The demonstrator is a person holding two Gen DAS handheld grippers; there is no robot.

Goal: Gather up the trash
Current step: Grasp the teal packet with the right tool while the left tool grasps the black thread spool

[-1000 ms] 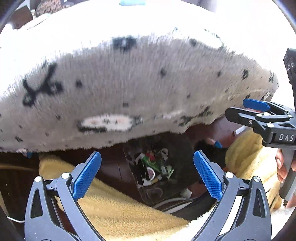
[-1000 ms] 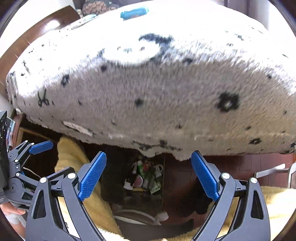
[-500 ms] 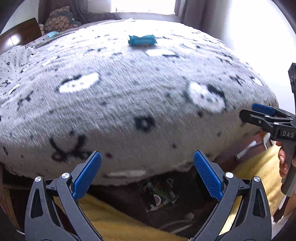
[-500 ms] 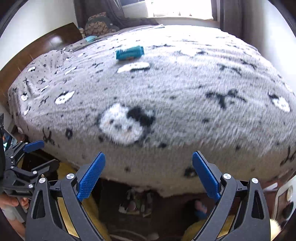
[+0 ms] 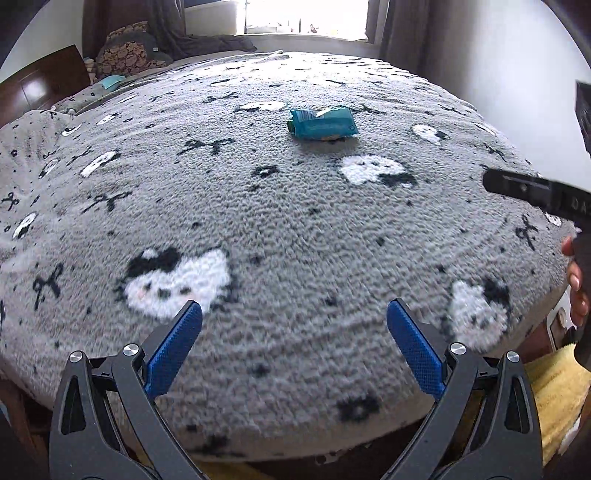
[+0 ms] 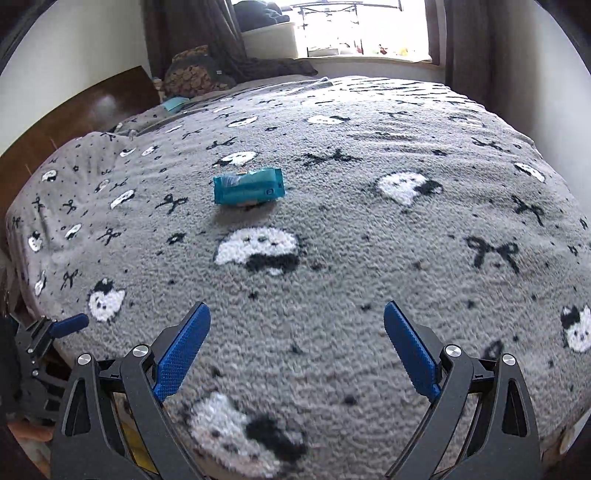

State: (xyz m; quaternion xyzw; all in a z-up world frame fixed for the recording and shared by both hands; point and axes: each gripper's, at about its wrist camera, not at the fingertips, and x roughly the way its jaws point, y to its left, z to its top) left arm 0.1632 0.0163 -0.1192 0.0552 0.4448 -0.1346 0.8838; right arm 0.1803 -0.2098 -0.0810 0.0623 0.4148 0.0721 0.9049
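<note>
A grey fleece blanket patterned with white cat faces and black bows covers a bed that fills both views; a bright window with dark curtains sits at 12 o'clock, a dark wooden headboard and patterned pillow at 10 o'clock. The trash, a teal wrapper, lies on the blanket at 12 o'clock in the left view and 11 o'clock in the right, well ahead of both tools. The left gripper and right gripper both gape wide, holding nothing. Yellow fabric shows at 4 o'clock below the bed edge.
</note>
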